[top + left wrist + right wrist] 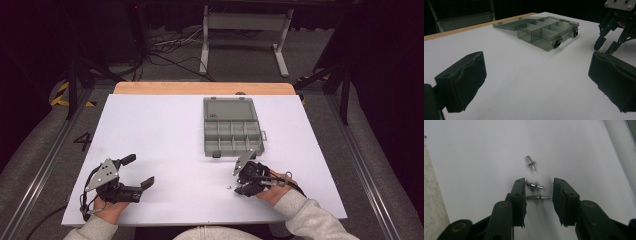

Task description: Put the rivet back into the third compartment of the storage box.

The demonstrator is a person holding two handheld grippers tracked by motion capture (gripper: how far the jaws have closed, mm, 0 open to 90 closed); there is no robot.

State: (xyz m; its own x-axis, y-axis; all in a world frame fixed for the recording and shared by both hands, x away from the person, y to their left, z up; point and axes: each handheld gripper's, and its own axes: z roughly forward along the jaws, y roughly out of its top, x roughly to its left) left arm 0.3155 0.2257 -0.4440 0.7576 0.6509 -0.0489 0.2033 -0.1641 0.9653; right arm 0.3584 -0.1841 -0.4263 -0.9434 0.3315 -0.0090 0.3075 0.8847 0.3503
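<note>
Three small metal rivets lie on the white table near its front right. In the right gripper view one rivet (531, 162) lies ahead of the jaws, and two more (534, 185) (537, 198) lie between them. My right gripper (539, 183) is open, with its tips down at the table on either side of those two rivets, and holds nothing. The high view shows it (239, 186) below the grey compartment box (232, 127), whose lid lies open and flat. My left gripper (139, 171) stands wide open and empty at the front left, its pads (464, 80) far apart.
The box's compartments (544, 31) look empty from the left gripper view, with two black latches on its near side. A wooden strip (200, 88) borders the table's far edge. Beyond it stand a metal frame and cables on the floor.
</note>
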